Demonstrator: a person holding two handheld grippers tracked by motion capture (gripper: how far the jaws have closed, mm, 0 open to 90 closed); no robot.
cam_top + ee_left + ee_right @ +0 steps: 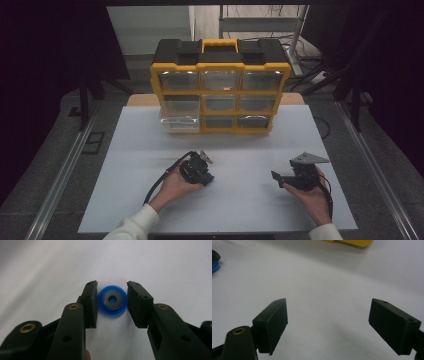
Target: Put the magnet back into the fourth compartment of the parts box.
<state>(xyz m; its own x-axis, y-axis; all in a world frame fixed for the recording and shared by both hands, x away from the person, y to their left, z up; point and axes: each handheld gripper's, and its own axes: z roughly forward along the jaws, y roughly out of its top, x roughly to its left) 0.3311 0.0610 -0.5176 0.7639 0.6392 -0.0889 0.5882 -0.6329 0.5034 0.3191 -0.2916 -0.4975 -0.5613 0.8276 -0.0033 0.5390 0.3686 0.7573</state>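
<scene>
Blue plastic: we are looking at a small blue ring (112, 300), a flat disc with a dark grey washer-like insert around its centre hole, lying flat on the white counter (240, 200).
Ring's place: it is sitting on the white sheet between the two jaws of the left claw (111, 305), near the middle of the counter and well in front of the yellow drawer organizer (220, 86).
Ring's heading: being round, it has no long side across the counter; its one axis, through the hole, is pointing straight up, so any angle of approach around the rim is serving us equally.
Left claw: we are holding it part-closed around the ring; the left pad (91, 303) is looking as if it is touching the rim and the right pad sits just beside it, so we are not yet judging this a firm pinch.
Step in hand: we are judging this to be the closing for a pick-up of the ring.
Doing it well: we are keeping the ring centred between the pads, keeping the tips low against the sheet so they catch the thin rim and not ride over it, and closing slowly so the disc is not skidding or flipping.
Right claw (328, 325): we are holding it spread wide over bare sheet, well apart from the ring, with nothing between its jaws.
Organizer: its lower-left clear drawer (179, 123) is standing slightly pulled out.
</scene>
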